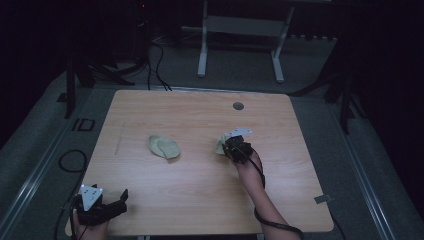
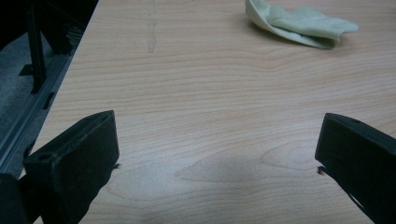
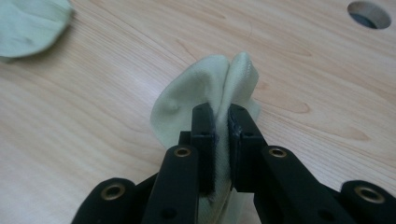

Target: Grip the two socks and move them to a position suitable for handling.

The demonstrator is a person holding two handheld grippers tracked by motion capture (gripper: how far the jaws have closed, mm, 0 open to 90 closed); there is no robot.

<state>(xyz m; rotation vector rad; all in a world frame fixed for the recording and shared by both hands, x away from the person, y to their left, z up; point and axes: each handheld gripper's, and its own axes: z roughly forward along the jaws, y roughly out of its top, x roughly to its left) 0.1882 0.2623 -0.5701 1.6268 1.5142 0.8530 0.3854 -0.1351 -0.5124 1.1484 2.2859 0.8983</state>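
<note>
The right claw point(image 3: 223, 123) is pinched on a small pale green cloth point(image 3: 210, 91), its jaws pressed together on a gathered fold, with the piece at the right-centre of the bench point(image 1: 200, 110); the left claw point(image 2: 217, 154) stands spread and empty over the near left corner. A second pale green cloth point(image 1: 164, 146) lies crumpled near the bench centre, apart from both claws. Judged light, limp and not fragile, the held cloth should drape and swing when lifted, so a pinch on a doubled fold or edge is the sound hold, as a single thin layer could slip.
</note>
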